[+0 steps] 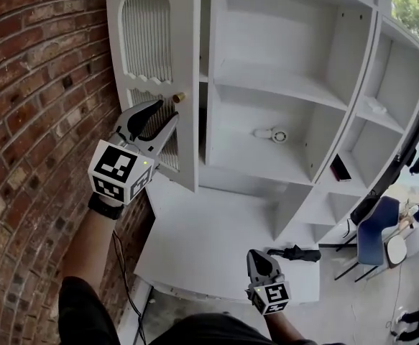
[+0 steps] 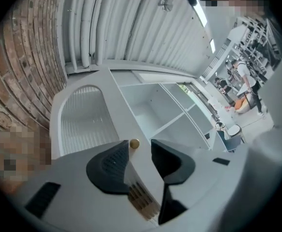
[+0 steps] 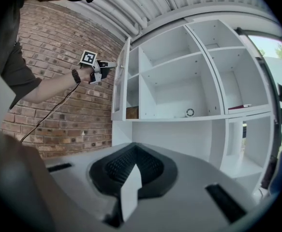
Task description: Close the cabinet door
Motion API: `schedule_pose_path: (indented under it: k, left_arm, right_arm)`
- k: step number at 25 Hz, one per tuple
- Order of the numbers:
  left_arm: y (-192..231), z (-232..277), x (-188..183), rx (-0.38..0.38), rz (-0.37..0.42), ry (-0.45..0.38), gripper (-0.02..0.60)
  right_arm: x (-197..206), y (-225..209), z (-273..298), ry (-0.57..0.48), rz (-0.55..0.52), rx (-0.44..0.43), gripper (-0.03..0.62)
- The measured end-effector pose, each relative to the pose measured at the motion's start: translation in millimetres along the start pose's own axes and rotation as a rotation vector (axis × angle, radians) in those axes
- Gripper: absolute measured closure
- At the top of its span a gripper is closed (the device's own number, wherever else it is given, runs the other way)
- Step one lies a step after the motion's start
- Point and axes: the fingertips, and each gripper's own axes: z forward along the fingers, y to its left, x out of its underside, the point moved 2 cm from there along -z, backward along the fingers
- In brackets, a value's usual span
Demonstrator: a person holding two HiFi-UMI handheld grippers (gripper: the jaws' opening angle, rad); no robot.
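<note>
The white cabinet door [image 1: 152, 42] with arched louvre panels stands swung open, next to the brick wall. Its small brass knob [image 1: 178, 98] sits near the free edge. My left gripper [image 1: 167, 115] is at the door's outer face just below the knob, jaws apart. In the left gripper view the knob [image 2: 134, 143] shows just past the left jaw's tip, and the door's stile runs through the gap of the left gripper [image 2: 140, 151]. I cannot tell if a pad touches it. My right gripper [image 1: 261, 256] hangs low in front of the cabinet, shut and empty [image 3: 133, 166].
The brick wall [image 1: 29, 85] is close on the left behind the door. The open shelves [image 1: 281, 85] hold a small white round part [image 1: 274, 134] and a dark flat object [image 1: 340, 168]. A black tool [image 1: 295, 253] lies on the low ledge. A blue chair [image 1: 378, 228] stands to the right.
</note>
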Motion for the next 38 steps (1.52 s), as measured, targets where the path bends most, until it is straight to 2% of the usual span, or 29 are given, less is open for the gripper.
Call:
schedule_pose_path:
  k: [2, 4, 5, 10, 15, 38]
  left_arm:
    - [-1.2, 13.3, 3.7, -0.009, 0.022, 0.01, 0.434]
    - [3.2, 20.1, 5.5, -0.037, 0.029, 0.009, 0.518]
    - [4.9, 22.3, 6.1, -0.042, 0.022, 0.009, 0.521]
    - [2.8, 34.2, 7.0, -0.11, 0.115, 0.032, 0.513]
    - [1.0, 45.3, 7.6, -0.156, 0.156, 0.047, 0.509]
    - [1.6, 89.7, 20.5, -0.187, 0.178, 0.093, 0.509]
  right_arm:
    - [0.9, -5.0, -1.7, 0.0, 0.005, 0.013, 0.597]
    - [3.0, -11.9, -4.7, 0.002, 0.01, 0.03, 0.597]
    - [4.6, -16.0, -6.5, 0.005, 0.013, 0.038, 0.597]
    - [12.6, -33.8, -14.2, 0.019, 0.032, 0.073, 0.597]
    - [14.0, -40.6, -16.4, 0.02, 0.035, 0.083, 0.597]
    - [20.1, -68.3, -33.3, 0.021, 0.049, 0.145, 0.597]
